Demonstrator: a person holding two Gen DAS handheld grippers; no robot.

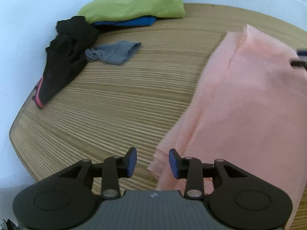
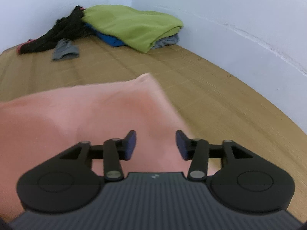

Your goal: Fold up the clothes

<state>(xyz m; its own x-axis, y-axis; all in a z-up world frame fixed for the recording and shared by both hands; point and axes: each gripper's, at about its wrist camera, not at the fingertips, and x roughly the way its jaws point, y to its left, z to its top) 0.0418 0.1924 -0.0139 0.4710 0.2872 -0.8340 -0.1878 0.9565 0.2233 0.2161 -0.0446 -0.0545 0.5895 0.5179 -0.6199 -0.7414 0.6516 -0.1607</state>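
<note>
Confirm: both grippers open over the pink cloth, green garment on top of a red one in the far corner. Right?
Not quite. The green garment lies on a blue garment, not a red one; the left wrist view shows it. The rest holds: left gripper and right gripper are open at the pink cloth.

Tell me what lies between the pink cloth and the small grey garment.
Only bare bamboo mat separates the pink cloth from the small grey garment; the left wrist view shows it best.

A home corner: loose clothes heaped at upper centre on a woven bamboo mat, against bare white walls.
</note>
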